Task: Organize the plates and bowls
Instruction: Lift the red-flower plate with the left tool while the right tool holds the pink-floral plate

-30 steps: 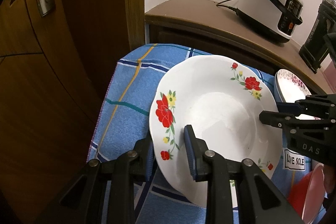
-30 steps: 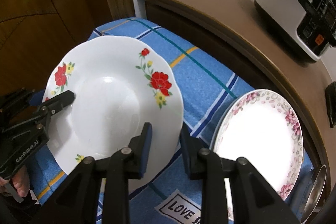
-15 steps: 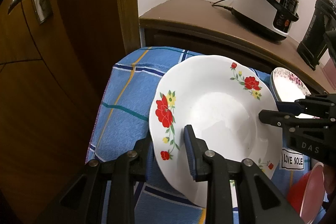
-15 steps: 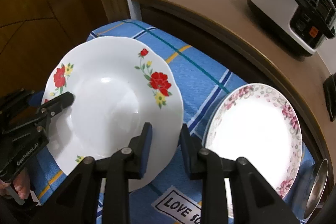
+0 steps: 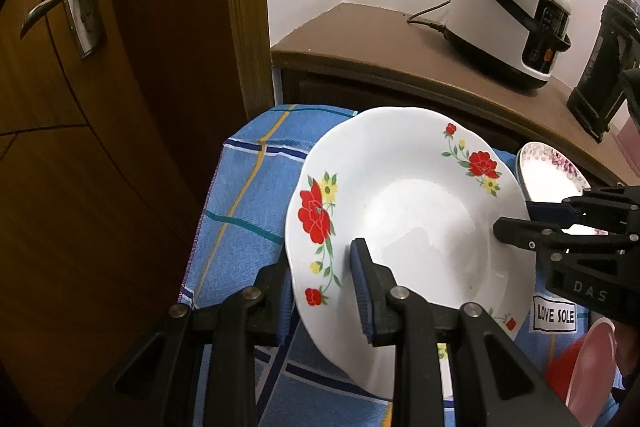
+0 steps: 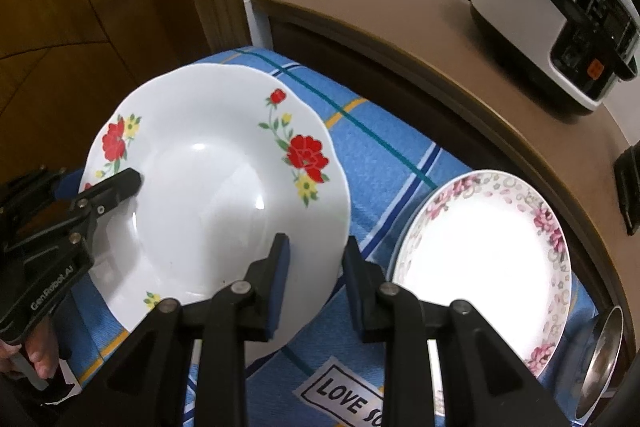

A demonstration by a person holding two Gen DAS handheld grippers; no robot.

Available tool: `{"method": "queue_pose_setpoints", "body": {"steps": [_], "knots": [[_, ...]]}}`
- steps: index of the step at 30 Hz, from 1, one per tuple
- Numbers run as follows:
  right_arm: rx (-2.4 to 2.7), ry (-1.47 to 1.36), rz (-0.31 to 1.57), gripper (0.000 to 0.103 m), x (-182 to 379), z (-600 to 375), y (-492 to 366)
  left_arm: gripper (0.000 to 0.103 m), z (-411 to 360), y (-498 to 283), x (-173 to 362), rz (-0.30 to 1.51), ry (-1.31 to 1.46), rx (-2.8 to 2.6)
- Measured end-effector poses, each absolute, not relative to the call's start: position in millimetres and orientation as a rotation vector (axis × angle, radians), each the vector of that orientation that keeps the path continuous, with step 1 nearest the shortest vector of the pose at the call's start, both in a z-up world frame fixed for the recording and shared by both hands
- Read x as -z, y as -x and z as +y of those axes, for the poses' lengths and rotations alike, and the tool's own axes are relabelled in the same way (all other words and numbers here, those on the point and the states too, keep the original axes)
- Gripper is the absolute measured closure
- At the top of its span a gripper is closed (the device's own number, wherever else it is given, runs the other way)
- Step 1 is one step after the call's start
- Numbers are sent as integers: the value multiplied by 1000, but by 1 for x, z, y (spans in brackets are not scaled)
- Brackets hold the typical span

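A white plate with red flowers [image 5: 416, 211] is held above the blue checked cloth [image 5: 248, 195]. My left gripper [image 5: 320, 287] is shut on its left rim, one finger above and one below. My right gripper [image 6: 316, 267] is shut on its right rim; the plate also shows in the right wrist view [image 6: 224, 187]. A white plate with pink flowers [image 6: 480, 259] lies on the cloth to the right, and it shows small in the left wrist view [image 5: 552, 175].
A white rice cooker [image 5: 508, 15] and a black appliance [image 5: 600, 67] stand on the brown cabinet [image 6: 440, 39] behind. A wooden door [image 5: 100, 107] is at left. A steel bowl [image 6: 600, 355] and a red bowl [image 5: 576, 367] lie at the right.
Both grippers have lifted the red-flowered plate higher off the cloth; the cloth and cabinet now sit lower in both views. The grips are unchanged.
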State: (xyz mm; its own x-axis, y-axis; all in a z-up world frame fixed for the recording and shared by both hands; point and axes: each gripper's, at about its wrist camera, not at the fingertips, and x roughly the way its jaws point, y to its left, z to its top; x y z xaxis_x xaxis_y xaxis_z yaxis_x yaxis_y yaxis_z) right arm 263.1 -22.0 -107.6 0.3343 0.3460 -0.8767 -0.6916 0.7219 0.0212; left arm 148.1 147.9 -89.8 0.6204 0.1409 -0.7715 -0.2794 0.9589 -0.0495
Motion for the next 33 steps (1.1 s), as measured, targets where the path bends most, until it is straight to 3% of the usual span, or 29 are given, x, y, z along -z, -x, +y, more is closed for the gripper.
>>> {"method": "queue_pose_setpoints", "body": {"steps": [33], "knots": [[-658,363,996,76,82,-40,-247,74,127,-153,69,827,137,-217]]}}
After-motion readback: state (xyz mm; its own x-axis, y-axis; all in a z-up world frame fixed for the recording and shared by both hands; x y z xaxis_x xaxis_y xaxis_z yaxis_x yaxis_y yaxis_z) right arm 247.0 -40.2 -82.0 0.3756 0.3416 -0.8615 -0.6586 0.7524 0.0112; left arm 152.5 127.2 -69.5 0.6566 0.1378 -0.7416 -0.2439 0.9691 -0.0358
